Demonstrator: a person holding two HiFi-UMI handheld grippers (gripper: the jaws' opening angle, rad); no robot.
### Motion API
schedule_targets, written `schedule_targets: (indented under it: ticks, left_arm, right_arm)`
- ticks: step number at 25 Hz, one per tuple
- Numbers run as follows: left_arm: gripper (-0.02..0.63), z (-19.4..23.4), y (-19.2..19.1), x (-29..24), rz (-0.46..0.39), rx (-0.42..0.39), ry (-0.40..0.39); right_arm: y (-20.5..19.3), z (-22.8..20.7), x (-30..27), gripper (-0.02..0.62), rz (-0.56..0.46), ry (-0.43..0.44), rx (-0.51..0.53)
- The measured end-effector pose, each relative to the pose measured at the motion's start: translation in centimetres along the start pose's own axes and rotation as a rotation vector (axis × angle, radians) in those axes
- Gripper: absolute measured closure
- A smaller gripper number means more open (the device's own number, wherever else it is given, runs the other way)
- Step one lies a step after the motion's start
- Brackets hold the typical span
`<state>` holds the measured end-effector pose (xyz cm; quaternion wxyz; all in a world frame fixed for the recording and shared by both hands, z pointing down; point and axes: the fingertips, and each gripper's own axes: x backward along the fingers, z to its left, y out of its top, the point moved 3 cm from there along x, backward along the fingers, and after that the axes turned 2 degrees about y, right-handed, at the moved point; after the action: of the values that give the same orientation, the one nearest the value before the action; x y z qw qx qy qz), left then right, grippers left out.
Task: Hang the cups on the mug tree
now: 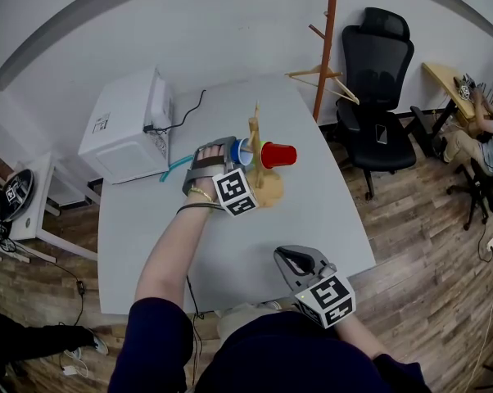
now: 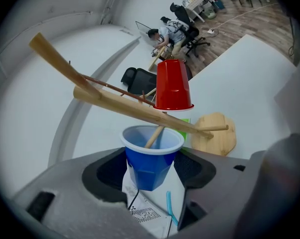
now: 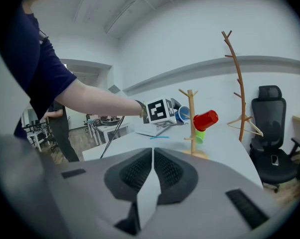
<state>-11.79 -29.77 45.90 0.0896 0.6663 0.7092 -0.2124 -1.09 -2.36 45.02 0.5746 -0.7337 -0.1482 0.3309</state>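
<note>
A wooden mug tree [image 1: 257, 147] stands mid-table on its round base [image 1: 269, 190]. A red cup [image 1: 278, 155] hangs on a peg on its right side. My left gripper [image 1: 232, 151] is shut on a blue cup [image 1: 244, 149] at the tree's left side. In the left gripper view the blue cup [image 2: 152, 156] sits between the pads, and a peg [image 2: 154, 136] reaches into its open mouth. The red cup [image 2: 172, 86] hangs upside down just beyond. A green cup [image 3: 199, 136] hangs lower on the tree. My right gripper [image 1: 296, 262] rests shut and empty near the table's front edge.
A white boxy machine [image 1: 124, 125] with a black cable sits at the table's back left, and a light blue stick [image 1: 174, 168] lies beside it. Beyond the table's far right stand a wooden coat stand [image 1: 328, 39] and a black office chair [image 1: 377, 88]. A person [image 1: 492, 133] sits at a desk farther right.
</note>
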Motion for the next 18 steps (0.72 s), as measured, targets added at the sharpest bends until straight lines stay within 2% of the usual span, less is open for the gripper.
schedule_targets:
  ticks: [11,18]
  left_arm:
    - [0.301,-0.4,1.5,0.5,-0.006,-0.114,0.015]
    - [0.299,-0.6,1.6,0.9,-0.011,-0.132,0.006]
  right_arm:
    - [-0.1,0.1,0.2,0.561,0.004,0.015,0.004]
    - [-0.2,0.4,0.1,0.561,0.004,0.024,0.009]
